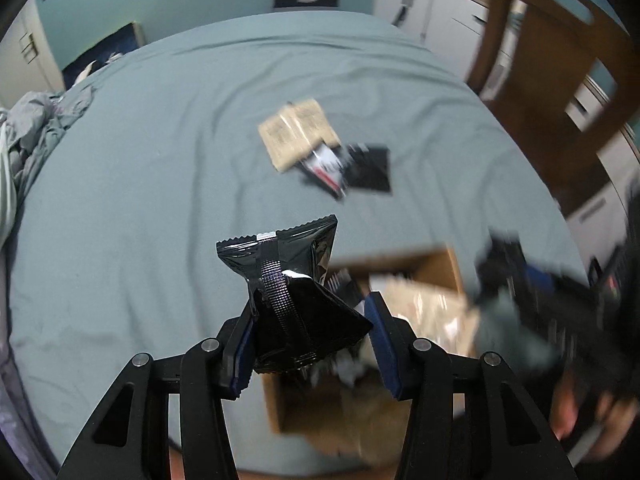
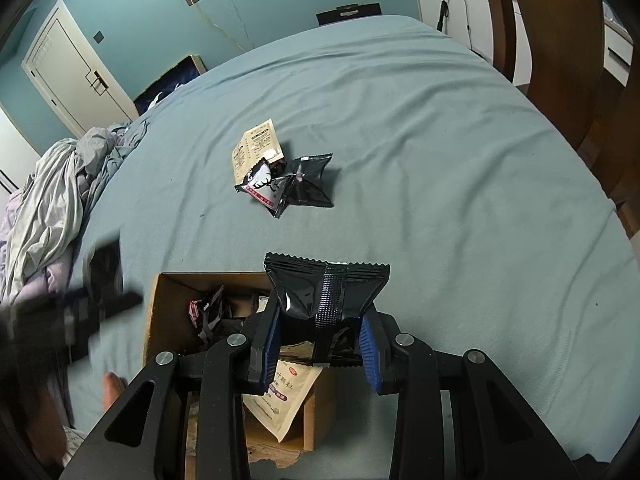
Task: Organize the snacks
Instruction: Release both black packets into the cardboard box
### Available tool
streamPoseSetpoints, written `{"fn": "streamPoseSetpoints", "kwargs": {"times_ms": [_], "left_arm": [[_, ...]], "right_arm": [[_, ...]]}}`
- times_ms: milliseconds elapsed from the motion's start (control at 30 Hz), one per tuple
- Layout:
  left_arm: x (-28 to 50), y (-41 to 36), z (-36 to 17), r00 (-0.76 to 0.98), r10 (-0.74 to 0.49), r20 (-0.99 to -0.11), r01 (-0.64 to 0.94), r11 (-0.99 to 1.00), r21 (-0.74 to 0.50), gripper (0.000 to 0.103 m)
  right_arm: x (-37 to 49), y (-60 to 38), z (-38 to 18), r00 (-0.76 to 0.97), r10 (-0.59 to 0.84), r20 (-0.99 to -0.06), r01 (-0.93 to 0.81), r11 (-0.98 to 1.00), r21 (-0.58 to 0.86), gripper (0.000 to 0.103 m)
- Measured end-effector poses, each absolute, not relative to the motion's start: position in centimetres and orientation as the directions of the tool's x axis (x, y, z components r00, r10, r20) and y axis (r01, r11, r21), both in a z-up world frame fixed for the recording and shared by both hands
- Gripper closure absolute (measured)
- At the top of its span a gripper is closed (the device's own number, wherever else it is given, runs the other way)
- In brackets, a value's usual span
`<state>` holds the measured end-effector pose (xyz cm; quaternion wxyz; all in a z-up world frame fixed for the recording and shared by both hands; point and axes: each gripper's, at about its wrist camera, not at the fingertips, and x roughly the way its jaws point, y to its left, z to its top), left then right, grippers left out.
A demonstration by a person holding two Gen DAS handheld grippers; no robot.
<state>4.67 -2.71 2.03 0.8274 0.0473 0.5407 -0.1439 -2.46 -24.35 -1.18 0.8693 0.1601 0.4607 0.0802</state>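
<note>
Two black snack packets are up off the bed, one pinched in each claw. The left claw (image 1: 310, 330) is clenched on a glossy black packet (image 1: 296, 292), its blue pads squeezing the lower half so the foil buckles, the serrated top edge fanning out above the fingers. The right claw (image 2: 320, 344) grips a second black packet (image 2: 326, 292) the same way, at the waist, zigzag seal spread wide above its pads.

Directly beneath and just behind both claws sits an open cardboard box (image 2: 154, 320) on the bed, holding a jumble of dark wrappers and a beige sachet (image 2: 286, 400) with printed characters, which pokes out under the right claw. In the left wrist view the box (image 1: 440, 264) appears blurred, showing below and to the right of the held packet.

Farther ahead of the claws, well apart from the box, a small pile remains on the teal bedsheet (image 2: 440, 160): a beige sachet (image 2: 256, 148) lying flat, a black-and-white packet with a deer print (image 2: 264, 184) leaning against it, and another black packet (image 2: 310, 180) touching that one. The same pile (image 1: 320, 152) shows smeared in the left view.

To the left of the right claw, the blurred left gripper and a bare hand appear. Crumpled grey bedding (image 2: 60, 200) is heaped at the far left, a white door (image 2: 68, 68) stands in the teal wall beyond, and a wooden chair (image 1: 560, 80) rises at the right
</note>
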Motion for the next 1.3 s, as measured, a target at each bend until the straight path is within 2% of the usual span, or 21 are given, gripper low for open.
{"fn": "streamPoseSetpoints", "kwargs": {"times_ms": [133,267,333,367,400,800,1033,1167,1200,1300], "left_arm": [[1.8,-3.9,-0.8,0.319,-0.175,-0.931,0.363,0.930,-0.051,0.053],[1.6,-4.7,-1.1,0.293,-0.178,-0.939,0.394,0.918,-0.051,0.050],[1.9,-4.9,-0.8,0.313,-0.184,-0.932,0.392,0.919,-0.049,0.037],[1.9,-4.8,-0.9,0.320,-0.182,-0.930,0.389,0.920,-0.047,0.025],[1.9,-4.7,-0.8,0.333,-0.178,-0.926,0.380,0.924,-0.040,0.019],[3.7,-2.5,-0.7,0.432,-0.029,-0.901,0.243,0.966,0.086,0.018],[3.5,-2.1,-0.5,0.438,-0.011,-0.899,0.229,0.968,0.100,0.019],[3.3,-2.2,-0.5,0.440,-0.001,-0.898,0.229,0.967,0.111,0.019],[3.3,-2.2,-0.5,0.440,-0.001,-0.898,0.229,0.967,0.111,0.019],[3.3,-2.2,-0.4,0.443,0.004,-0.896,0.228,0.966,0.118,0.019]], "right_arm": [[-2.3,-24.2,-1.3,0.552,0.277,-0.786,0.018,0.939,0.344,0.071],[-2.5,-23.7,-1.0,0.557,0.260,-0.789,0.009,0.948,0.318,0.071],[-2.7,-23.6,-1.0,0.562,0.256,-0.786,0.005,0.950,0.313,0.071],[-2.7,-23.6,-1.0,0.563,0.260,-0.784,0.002,0.949,0.316,0.071],[-2.8,-23.6,-1.0,0.564,0.264,-0.782,-0.001,0.948,0.319,0.071],[-4.1,-21.3,-1.3,0.509,0.348,-0.787,-0.149,0.936,0.318,0.071],[-4.7,-18.6,-1.5,0.441,0.367,-0.819,-0.284,0.923,0.261,0.070],[-4.6,-18.0,-1.9,0.422,0.375,-0.826,-0.304,0.916,0.261,0.070],[-4.5,-18.0,-2.1,0.417,0.377,-0.827,-0.295,0.917,0.269,0.067],[-4.2,-18.5,-2.4,0.428,0.372,-0.824,-0.246,0.925,0.290,0.045]]}}
